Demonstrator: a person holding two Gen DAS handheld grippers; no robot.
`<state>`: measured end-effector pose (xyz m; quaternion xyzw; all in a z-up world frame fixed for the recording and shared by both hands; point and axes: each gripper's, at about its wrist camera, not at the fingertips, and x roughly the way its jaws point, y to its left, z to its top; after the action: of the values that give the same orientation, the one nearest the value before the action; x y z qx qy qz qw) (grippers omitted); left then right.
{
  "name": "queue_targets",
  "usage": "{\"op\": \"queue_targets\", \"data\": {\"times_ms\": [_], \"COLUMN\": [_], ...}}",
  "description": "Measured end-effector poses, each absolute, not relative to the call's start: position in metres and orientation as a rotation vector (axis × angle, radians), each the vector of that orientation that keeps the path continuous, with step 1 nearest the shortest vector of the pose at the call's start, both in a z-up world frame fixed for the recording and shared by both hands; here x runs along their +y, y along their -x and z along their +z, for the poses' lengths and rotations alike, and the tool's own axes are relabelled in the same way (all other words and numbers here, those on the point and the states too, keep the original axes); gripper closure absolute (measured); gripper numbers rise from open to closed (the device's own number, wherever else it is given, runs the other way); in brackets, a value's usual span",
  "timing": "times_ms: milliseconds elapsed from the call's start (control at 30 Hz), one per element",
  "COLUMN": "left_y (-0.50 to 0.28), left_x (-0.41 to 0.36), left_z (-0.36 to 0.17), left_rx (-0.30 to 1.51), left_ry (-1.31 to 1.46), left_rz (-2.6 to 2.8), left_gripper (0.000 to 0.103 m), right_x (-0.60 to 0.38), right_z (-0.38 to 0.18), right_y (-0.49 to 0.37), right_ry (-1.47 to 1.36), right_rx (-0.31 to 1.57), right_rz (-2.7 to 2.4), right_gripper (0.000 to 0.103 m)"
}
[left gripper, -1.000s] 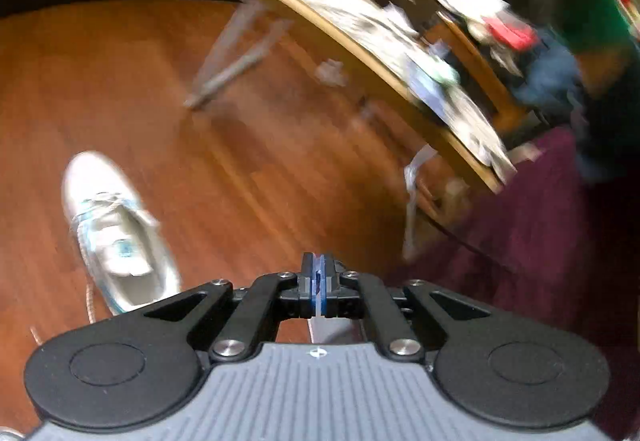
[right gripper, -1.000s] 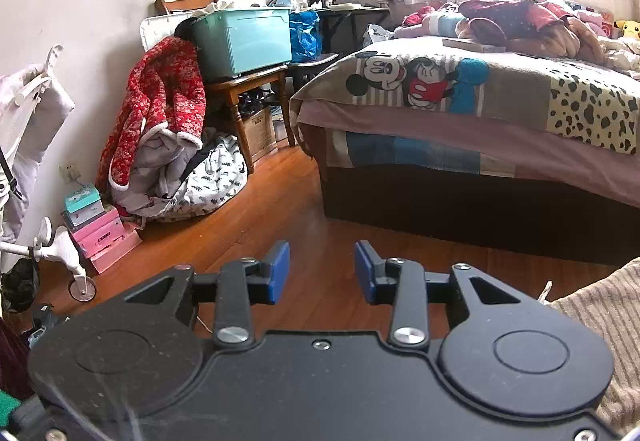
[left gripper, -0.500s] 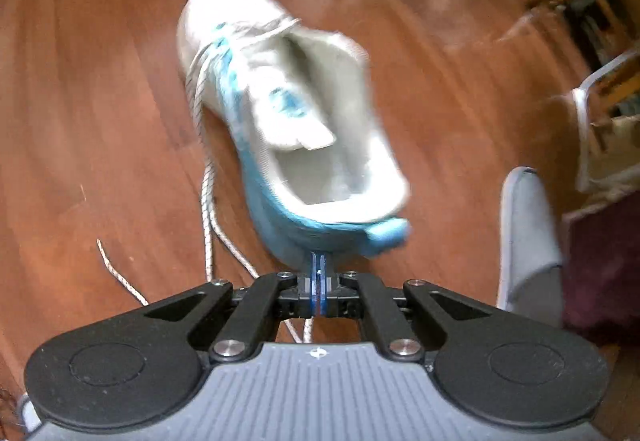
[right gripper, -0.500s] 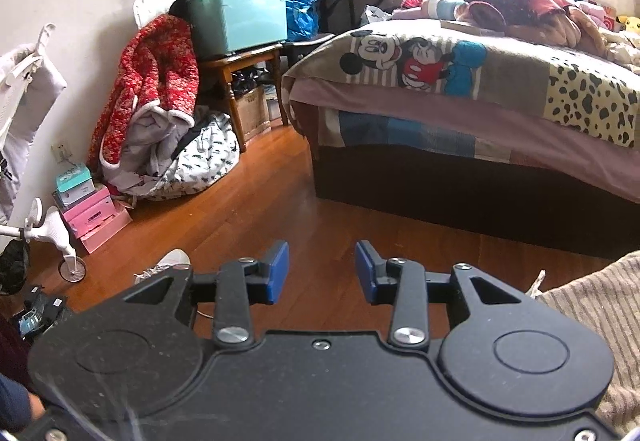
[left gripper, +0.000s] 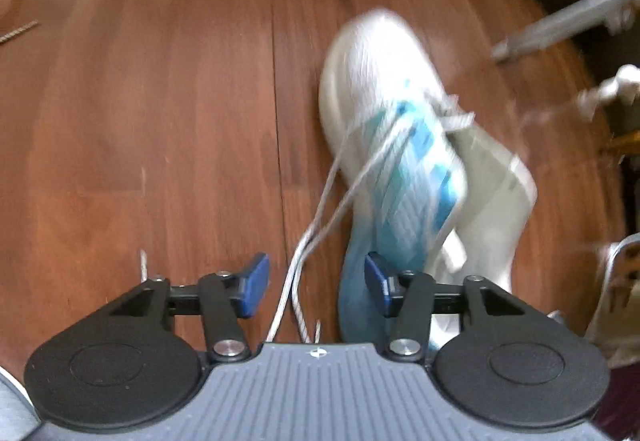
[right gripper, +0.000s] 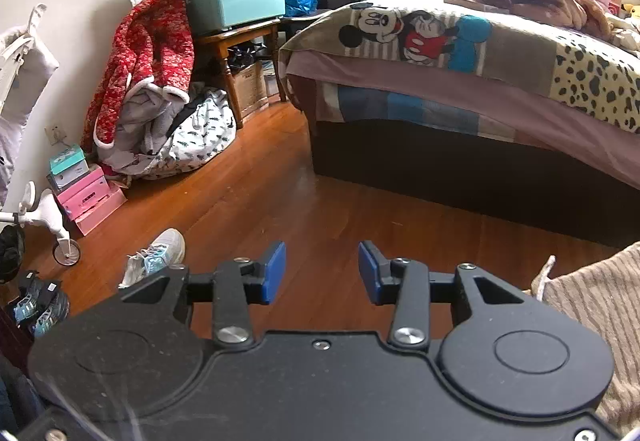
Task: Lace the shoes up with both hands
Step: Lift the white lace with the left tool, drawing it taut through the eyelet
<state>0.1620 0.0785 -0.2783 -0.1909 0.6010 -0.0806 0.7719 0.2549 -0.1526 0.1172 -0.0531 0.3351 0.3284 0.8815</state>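
Left wrist view: your left gripper (left gripper: 316,289) is opening over loose laces (left gripper: 304,249) — none pinched — beside the white-and-blue sneaker (left gripper: 412,177) on the wooden floor (left gripper: 160,121). Your right gripper (right gripper: 322,273) is opening too — empty.

A white shoe (left gripper: 404,161) with blue side stripes lies on the wooden floor (left gripper: 160,121), toe toward twelve o'clock and heel toward six in the left wrist view. Its grey-white laces (left gripper: 320,217) hang loose, trailing off toward seven o'clock across the boards.
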Motion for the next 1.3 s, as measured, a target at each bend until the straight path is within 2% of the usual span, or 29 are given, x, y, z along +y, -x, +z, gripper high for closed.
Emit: {"op": "queue_targets", "data": {"times_ms": [133, 267, 433, 633, 967, 1300], "left_y": [-0.16, -0.147, -0.123, -0.124, -0.124, -0.111], "left_x": [0.111, 0.139, 0.14, 0.132, 0.119, 0.118], "left_z": [-0.258, -0.262, -0.278, -0.284, -0.283, -0.264], "left_rx": [1.236, 1.308, 1.369, 1.32, 1.354, 1.295], "left_ry": [0.402, 0.236, 0.126, 0.074, 0.097, 0.174], "left_rz": [-0.053, 0.091, 0.096, 0.088, 0.081, 0.067], "left_gripper": [0.052, 0.052, 0.069, 0.077, 0.076, 0.076], "right_x": [-0.147, -0.146, -0.149, -0.147, -0.144, -0.149], "right_z": [0.122, 0.123, 0.121, 0.115, 0.114, 0.119], "right_y": [-0.25, -0.247, -0.249, -0.247, -0.246, -0.244], "right_ry": [0.108, 0.078, 0.032, 0.062, 0.085, 0.078], "right_rx": [0.682, 0.667, 0.663, 0.676, 0.691, 0.674], "right_rz": [0.699, 0.685, 0.677, 0.691, 0.704, 0.69], "right_gripper": [0.063, 0.063, 0.063, 0.063, 0.063, 0.063]}}
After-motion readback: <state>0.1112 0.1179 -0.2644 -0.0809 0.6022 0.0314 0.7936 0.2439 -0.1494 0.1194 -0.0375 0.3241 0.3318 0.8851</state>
